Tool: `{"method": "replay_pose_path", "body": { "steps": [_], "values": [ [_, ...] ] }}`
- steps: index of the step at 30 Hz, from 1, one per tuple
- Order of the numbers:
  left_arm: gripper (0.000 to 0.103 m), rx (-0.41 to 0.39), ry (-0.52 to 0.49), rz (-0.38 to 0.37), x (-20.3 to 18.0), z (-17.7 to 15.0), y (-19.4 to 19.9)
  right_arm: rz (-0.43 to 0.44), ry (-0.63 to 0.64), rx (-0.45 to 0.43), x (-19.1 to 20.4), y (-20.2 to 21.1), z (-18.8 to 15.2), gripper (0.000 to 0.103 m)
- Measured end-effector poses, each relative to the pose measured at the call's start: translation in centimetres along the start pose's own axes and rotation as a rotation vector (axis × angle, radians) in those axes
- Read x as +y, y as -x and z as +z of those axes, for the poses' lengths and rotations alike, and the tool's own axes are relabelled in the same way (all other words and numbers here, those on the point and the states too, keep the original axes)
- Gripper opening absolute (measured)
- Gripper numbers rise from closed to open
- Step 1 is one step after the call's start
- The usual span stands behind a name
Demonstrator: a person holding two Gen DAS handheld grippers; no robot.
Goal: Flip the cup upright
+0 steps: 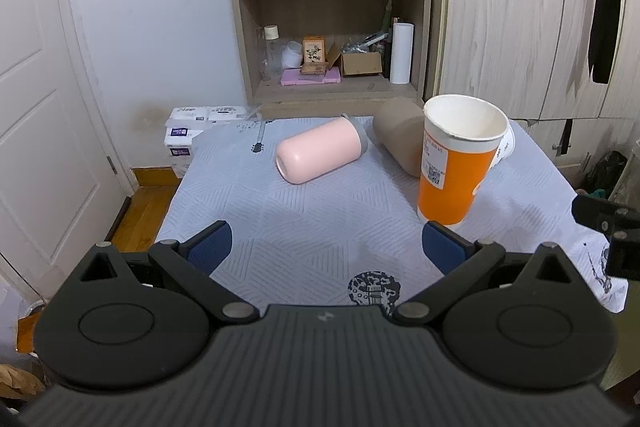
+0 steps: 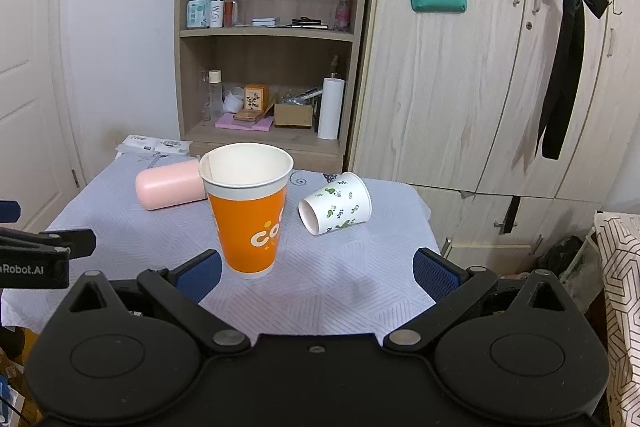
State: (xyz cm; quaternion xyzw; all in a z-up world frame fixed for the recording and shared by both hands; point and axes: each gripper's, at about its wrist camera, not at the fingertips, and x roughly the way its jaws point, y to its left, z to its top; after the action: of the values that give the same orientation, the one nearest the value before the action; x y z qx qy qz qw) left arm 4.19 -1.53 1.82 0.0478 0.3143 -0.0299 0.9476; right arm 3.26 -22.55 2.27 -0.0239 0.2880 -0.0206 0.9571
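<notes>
An orange paper cup (image 1: 452,163) stands upright on the table, mouth up; it also shows in the right wrist view (image 2: 250,211). A pink cup (image 1: 320,155) lies on its side behind it, also in the right wrist view (image 2: 168,185). A brown cup (image 1: 400,139) lies on its side at the back. A white leaf-print paper cup (image 2: 336,203) lies on its side to the right. My left gripper (image 1: 326,247) is open and empty, just in front of the orange cup. My right gripper (image 2: 318,273) is open and empty, the orange cup near its left finger.
The table has a pale patterned cloth (image 1: 300,227). A wooden shelf unit (image 1: 332,27) with bottles and boxes stands behind it, wardrobe doors (image 2: 460,87) to the right, a white door (image 1: 32,87) at the left. Tissue packs (image 1: 192,131) sit at the table's back-left corner.
</notes>
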Motion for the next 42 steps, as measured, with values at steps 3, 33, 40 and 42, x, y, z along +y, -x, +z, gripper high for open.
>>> {"method": "replay_pose_path", "body": {
  "steps": [3,33,40,42],
  "values": [
    [0.103,0.002,-0.007,-0.003,-0.19,-0.04,-0.05,-0.001,-0.011,-0.001,-0.09,-0.04,0.01,0.103],
    [0.103,0.013,-0.011,-0.021,-0.26,-0.49,-0.45,-0.006,-0.024,0.000,-0.14,-0.24,-0.22,0.103],
    [0.103,-0.001,-0.013,-0.029,-0.22,-0.57,-0.10,-0.006,-0.024,-0.006,-0.18,0.00,-0.43,0.103],
    [0.103,-0.005,-0.016,-0.025,-0.27,-0.59,0.00,-0.008,-0.024,-0.005,-0.15,0.03,-0.42,0.103]
  ]
}}
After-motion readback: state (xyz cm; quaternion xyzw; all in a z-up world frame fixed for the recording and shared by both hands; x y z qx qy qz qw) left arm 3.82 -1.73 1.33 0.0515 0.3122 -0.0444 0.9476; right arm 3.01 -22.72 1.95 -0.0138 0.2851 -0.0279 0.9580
